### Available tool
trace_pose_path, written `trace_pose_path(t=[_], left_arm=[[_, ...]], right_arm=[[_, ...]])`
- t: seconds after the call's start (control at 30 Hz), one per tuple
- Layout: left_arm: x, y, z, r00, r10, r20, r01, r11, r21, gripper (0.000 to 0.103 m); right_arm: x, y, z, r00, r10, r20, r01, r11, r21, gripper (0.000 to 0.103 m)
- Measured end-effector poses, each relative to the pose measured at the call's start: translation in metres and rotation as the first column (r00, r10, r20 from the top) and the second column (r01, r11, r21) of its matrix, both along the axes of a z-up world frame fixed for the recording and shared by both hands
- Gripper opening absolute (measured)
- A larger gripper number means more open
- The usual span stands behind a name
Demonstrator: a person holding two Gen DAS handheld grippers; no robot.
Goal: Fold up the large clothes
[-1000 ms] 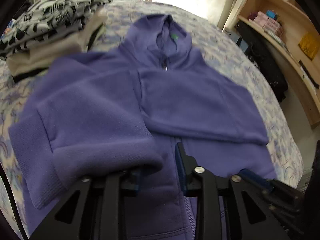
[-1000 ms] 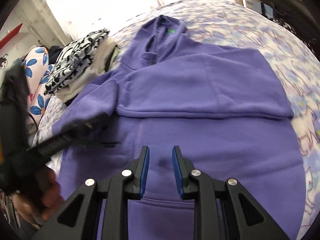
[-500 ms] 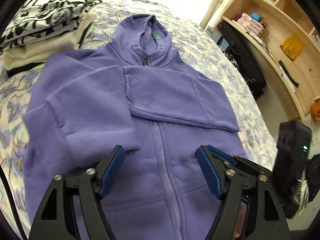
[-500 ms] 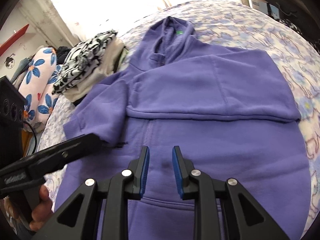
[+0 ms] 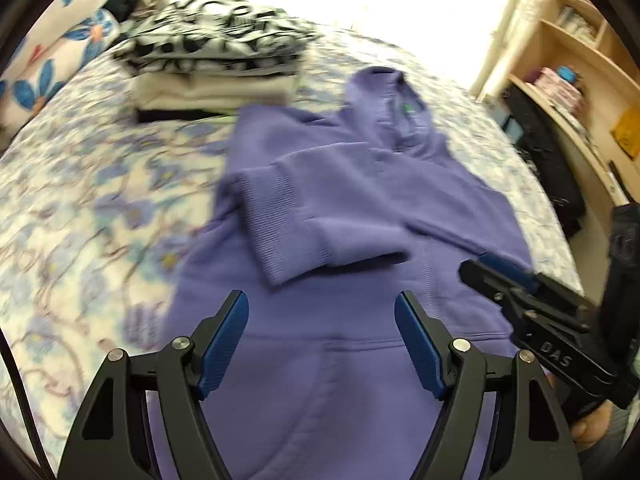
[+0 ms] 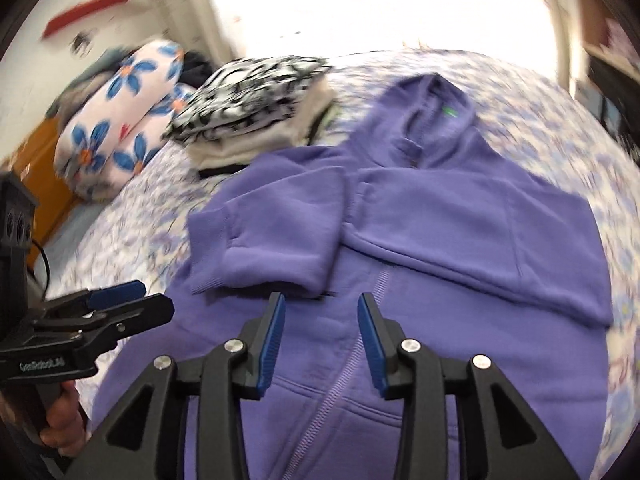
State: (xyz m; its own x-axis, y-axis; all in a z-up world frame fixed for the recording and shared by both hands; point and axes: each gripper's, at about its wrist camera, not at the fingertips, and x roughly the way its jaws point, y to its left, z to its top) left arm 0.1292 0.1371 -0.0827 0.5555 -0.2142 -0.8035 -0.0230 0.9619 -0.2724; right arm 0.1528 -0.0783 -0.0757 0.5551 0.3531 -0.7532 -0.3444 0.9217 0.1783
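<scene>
I see the hoodie (image 6: 460,240) flat on the bed (image 5: 100,200), hood far, hem nearest both grippers — left gripper (image 5: 322,340) wide, empty; right gripper (image 6: 320,340) opening, nothing between.

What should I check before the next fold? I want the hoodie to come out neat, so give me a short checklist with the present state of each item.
1. Both sleeves folded across the purple hoodie: ok.
2. Left gripper open, nothing between its pads: ok.
3. Right gripper free of cloth, jaws opening: ok.
4. Hood laid flat: ok.
5. Folded stack apart from the hoodie: cannot tell; it lies close to the shoulder.
6. Bottom hem flat: cannot tell, hidden.
</scene>
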Motion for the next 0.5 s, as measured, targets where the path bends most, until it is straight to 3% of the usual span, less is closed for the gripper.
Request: trace_pose_path(t=[0.2,0.37,0.5], left_arm=[[-0.008,0.029,-0.022,0.996,0.072,-0.051,-0.073,0.997,-0.023,0.074],[-0.011,0.039,-0.032,0.994,0.093,-0.060,-0.096,0.995,-0.040,0.074],[-0.012,0.047,-0.041,0.992,0.106,-0.069,-0.110,0.993,-0.054,0.074]], right_arm=[[-0.004,0.055,-0.005,0.983,0.172,0.059,-0.160,0.973,-0.168,0.038],[-0.007,0.095,-0.023,0.949,0.297,0.108,-0.238,0.896,-0.375,0.038],[-0.004,0.116,-0.039,0.920,0.383,0.087,-0.300,0.828,-0.474,0.038]])
